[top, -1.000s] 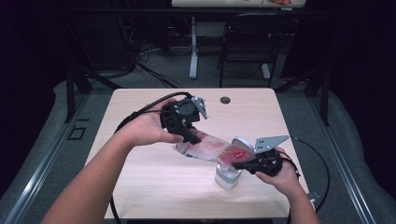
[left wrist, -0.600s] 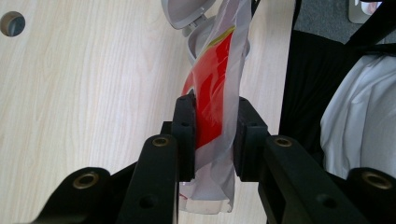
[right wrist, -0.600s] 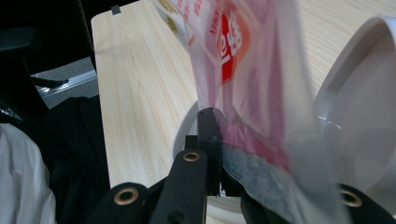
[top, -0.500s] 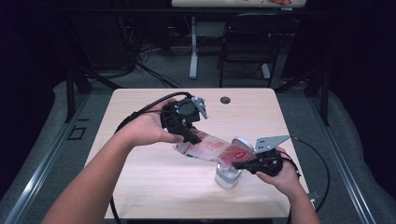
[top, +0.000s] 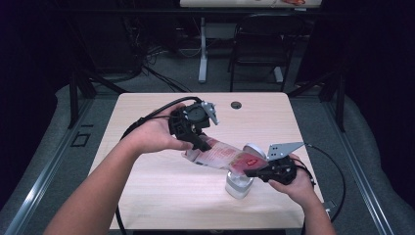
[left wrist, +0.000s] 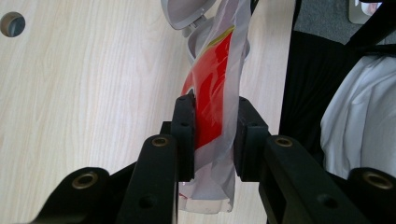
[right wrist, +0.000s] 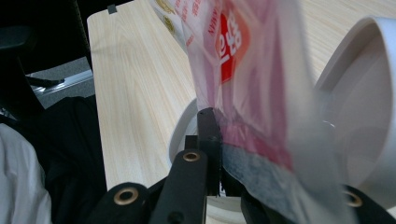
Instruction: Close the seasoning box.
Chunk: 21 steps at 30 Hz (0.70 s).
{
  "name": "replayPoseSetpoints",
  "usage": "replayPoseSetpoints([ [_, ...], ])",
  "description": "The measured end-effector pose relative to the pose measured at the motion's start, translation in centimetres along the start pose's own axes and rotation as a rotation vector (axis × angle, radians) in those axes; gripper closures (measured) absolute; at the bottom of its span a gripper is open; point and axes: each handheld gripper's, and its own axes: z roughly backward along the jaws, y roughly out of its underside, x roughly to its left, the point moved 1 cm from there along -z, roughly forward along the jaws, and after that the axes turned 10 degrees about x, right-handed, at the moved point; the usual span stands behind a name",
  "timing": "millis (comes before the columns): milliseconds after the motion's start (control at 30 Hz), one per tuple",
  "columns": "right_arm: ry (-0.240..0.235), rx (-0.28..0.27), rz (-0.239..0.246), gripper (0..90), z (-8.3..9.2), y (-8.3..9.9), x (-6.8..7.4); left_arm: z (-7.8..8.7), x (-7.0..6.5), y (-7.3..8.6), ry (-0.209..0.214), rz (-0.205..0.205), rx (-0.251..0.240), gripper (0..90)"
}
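Gripping opposite ends of a clear packet with red print, the left gripper and right gripper hold it stretched and slanting above the table. Its lower end hangs over a white flip-lid tub. Nothing has shifted since the earlier frames; both grips hold steady.

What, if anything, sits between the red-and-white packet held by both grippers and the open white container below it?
Nothing visible. The packet spans from the left gripper to the right gripper, its lower end right over the white container. The container's lid is flipped open, leaving the mouth uncovered.
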Motion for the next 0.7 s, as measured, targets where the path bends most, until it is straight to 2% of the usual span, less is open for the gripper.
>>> replayPoseSetpoints([
  [433,0.004,0.002,0.0,89.4,0.14,0.08,-0.12,-0.15,0.04,-0.02,0.005,-0.002,0.003,73.9],
  [700,0.008,0.005,0.007,89.4,0.21,-0.03,0.01,-0.35,0.27,0.55,0.013,0.009,-0.001,73.8],
])
